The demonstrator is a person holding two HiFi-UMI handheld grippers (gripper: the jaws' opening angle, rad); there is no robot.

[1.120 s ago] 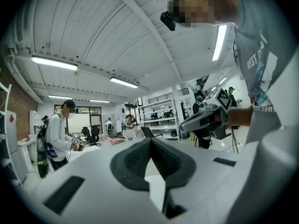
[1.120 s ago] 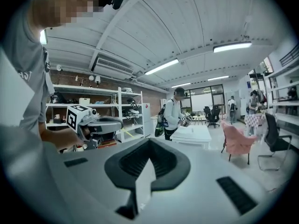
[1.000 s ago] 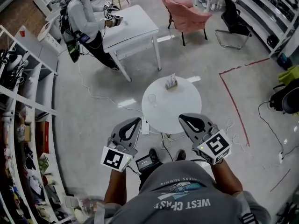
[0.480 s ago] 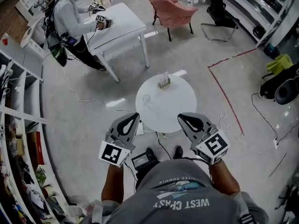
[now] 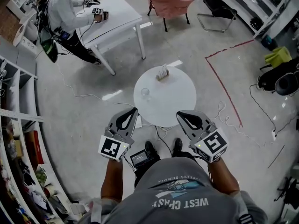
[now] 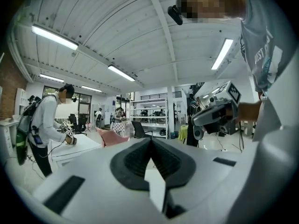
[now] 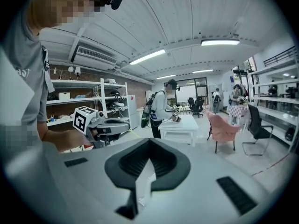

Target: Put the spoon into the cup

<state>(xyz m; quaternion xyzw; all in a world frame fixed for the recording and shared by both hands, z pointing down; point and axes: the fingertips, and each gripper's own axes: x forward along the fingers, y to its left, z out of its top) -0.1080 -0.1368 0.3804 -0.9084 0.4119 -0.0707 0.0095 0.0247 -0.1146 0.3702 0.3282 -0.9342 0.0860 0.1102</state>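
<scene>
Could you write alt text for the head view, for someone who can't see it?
Seen from above, a person holds the grey left gripper and right gripper, jaws shut and empty, just short of a round white table bearing a clear glass cup and a small holder.

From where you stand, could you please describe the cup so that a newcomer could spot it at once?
Find the round white table in the middle of the grey floor, nearer than the rectangular white table. Two things stand on it: the cup is the small clear glass near its left edge, while the holder at the far edge is opaque and holds upright pieces.
</scene>
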